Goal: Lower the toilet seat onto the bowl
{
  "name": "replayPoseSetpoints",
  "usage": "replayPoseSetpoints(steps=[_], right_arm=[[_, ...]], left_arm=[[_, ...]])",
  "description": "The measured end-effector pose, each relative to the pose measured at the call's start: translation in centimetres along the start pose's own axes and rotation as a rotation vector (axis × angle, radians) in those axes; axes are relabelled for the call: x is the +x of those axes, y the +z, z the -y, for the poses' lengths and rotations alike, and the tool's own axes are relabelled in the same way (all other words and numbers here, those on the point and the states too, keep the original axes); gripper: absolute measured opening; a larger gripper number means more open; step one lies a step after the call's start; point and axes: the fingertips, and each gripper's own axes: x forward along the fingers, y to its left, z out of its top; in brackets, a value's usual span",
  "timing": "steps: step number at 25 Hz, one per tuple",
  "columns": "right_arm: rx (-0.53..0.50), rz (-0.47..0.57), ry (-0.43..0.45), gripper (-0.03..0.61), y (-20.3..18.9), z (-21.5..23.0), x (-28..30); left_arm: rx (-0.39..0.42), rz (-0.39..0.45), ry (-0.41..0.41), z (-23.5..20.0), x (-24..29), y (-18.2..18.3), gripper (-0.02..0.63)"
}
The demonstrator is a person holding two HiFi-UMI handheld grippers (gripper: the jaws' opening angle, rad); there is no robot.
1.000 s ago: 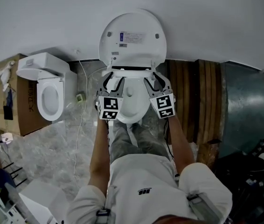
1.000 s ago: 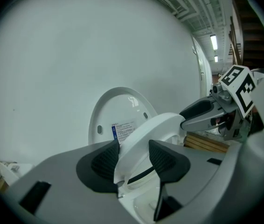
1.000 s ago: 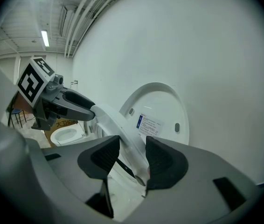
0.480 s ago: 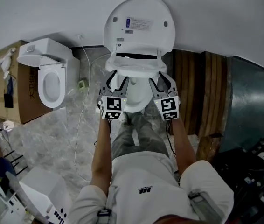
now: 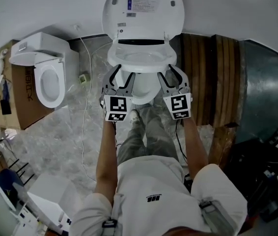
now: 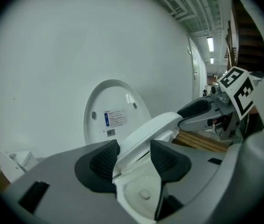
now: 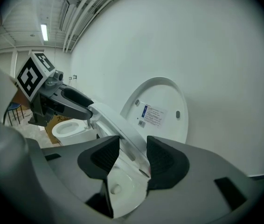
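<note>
The toilet seat [image 6: 157, 124] hangs low over the bowl [image 6: 139, 195], and the lid [image 5: 143, 9] stands upright against the wall. I cannot tell if the seat already lies flat on the bowl's rim.

The head view shows the two tools only from above, one at each side edge of the seat, and it does not show how the jaws stand. The gripper views show this. In the left gripper view the left tool [image 6: 134, 158] has the seat's rim between its pads. Its jaws are opening and the pads do not press on the rim. In the right gripper view the right tool [image 7: 133, 155] is closed on the opposite rim of the seat. These two views also show the inside of the bowl, which the seat mostly covers in the head view.

Only the head view shows the floor [image 5: 60, 141]. A second toilet [image 5: 45, 80] stands there beside a cardboard box [image 5: 23, 102] at the left, a white cable [image 5: 85, 112] lies near them, and wooden boards [image 5: 212, 73] stand at the right.

One second ago the whole lid was inside the head view. Now its top is cut by the upper edge, and the second toilet sits nearer to the left edge. The tools stay at the same two sides of the seat as before.
</note>
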Motion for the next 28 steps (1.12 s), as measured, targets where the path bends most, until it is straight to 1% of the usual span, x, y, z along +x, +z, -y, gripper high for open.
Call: replayPoseSetpoints(steps=[6, 15, 19, 28], right_arm=[[-0.012, -0.01, -0.019, 0.183, -2.2, -1.4, -0.6], [-0.033, -0.031, -0.03, 0.184, -6.4, -3.9, -2.0], [-0.047, -0.043, -0.036, 0.184, -8.5, -5.1, -2.5], [-0.051, -0.062, -0.05, 0.187, -12.2, -7.1, -3.2]], left_arm=[[0.01, 0.012, -0.016, 1.0, -0.8, -2.2, 0.241], [0.013, -0.012, -0.029, 3.4, -2.3, -6.7, 0.245], [0.025, -0.004, -0.031, 4.5, -2.8, -8.5, 0.247], [0.04, -0.037, -0.047, 6.3, -3.6, -12.4, 0.252]])
